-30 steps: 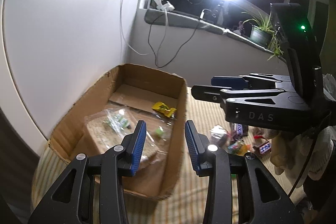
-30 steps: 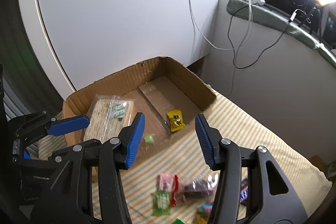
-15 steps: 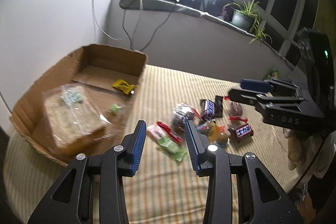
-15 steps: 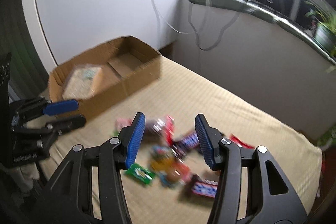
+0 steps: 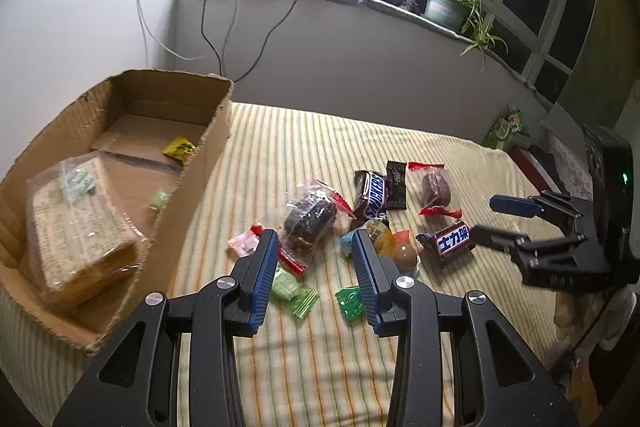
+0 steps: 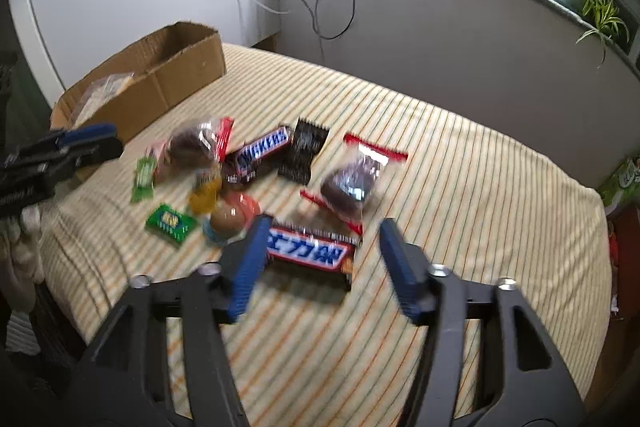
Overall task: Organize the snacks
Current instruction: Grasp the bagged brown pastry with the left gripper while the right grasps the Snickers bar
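Note:
A cardboard box sits at the left of the striped table and holds a wrapped bread loaf and a yellow candy. Several loose snacks lie in the middle: a Snickers bar, a red-and-blue bar with Chinese print, two bagged brown cakes, green packets. My left gripper is open and empty above the pile. My right gripper is open and empty, with the Chinese-print bar lying between its fingers; it also shows in the left wrist view.
The box shows in the right wrist view at the far left. A wall with hanging cables and a sill with a potted plant lie beyond. A green package stands past the table's right end.
Both grippers have swung right, away from the box, to the snack pile. My right gripper has dropped low over the Chinese-print bar.

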A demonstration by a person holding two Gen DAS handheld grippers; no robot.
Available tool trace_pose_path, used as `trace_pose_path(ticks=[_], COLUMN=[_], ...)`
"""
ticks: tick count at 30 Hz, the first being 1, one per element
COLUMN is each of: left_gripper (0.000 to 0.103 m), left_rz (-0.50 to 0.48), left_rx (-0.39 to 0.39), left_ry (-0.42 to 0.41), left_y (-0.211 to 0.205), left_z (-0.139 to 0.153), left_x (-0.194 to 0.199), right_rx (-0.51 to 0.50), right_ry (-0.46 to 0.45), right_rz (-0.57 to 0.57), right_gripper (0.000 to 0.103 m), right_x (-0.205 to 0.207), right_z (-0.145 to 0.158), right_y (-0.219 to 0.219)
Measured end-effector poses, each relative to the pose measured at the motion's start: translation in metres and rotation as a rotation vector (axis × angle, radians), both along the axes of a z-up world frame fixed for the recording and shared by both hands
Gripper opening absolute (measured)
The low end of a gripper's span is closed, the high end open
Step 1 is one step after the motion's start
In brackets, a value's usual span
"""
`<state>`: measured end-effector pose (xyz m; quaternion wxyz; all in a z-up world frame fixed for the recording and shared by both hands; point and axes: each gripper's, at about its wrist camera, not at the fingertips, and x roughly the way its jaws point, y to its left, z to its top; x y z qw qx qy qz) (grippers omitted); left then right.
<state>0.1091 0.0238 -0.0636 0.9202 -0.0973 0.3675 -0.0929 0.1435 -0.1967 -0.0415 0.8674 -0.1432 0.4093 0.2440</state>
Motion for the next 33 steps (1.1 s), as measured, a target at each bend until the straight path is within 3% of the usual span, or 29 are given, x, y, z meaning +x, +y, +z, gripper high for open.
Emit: trace_pose_path(ticks=[19,25,33], left_gripper=[0.037,0.04,0.043], left_rz=[-0.032,-0.042,-0.06], left_rx=[0.015,0.057,0.131], left_ry=[0.052,0.067,0.078], left_y=[-0.008,-0.012,-0.019], left_z=[-0.012,-0.019,-0.027], left_x=[0.043,0.052,0.063], right_rx=[0.097,0.069,-0.064], right_ry=[0.165,0.188,0.125], right_rz=[0.13,0.218,0.29], right_gripper=[0.07,0.065,0.065], right_x=[0.032,0.018,0.006], right_z=[-0.029,-0.026,-0.032], right_y=[0.005,0.011,0.032])
